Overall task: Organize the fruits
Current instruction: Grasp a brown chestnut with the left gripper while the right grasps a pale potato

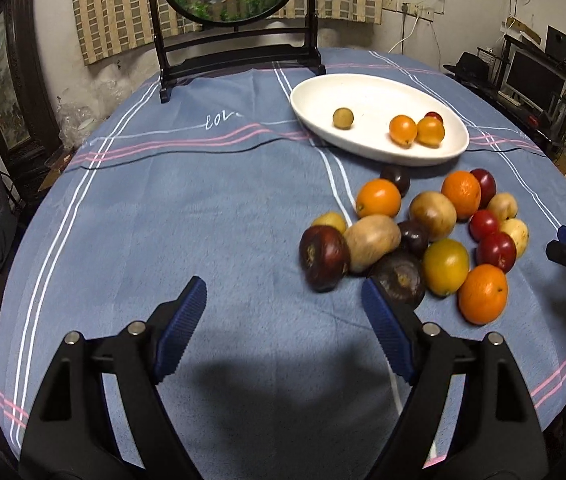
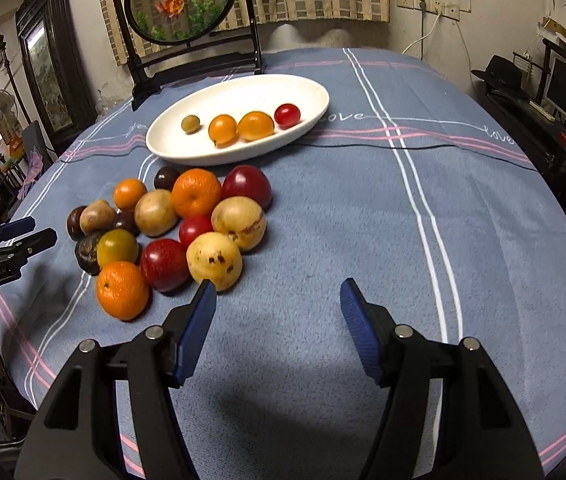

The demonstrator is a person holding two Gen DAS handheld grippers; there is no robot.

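— Both grippers, what are they doing?
— Left gripper (image 1: 283,300) and right gripper (image 2: 277,300) are hovering low in frame, jaws spread wide, gripping nothing

— And the fruit?
— Fruit pile (image 2: 171,232) is sitting center-left on the cloth (image 2: 363,220); four pieces are lying in the dish (image 2: 311,118) above it
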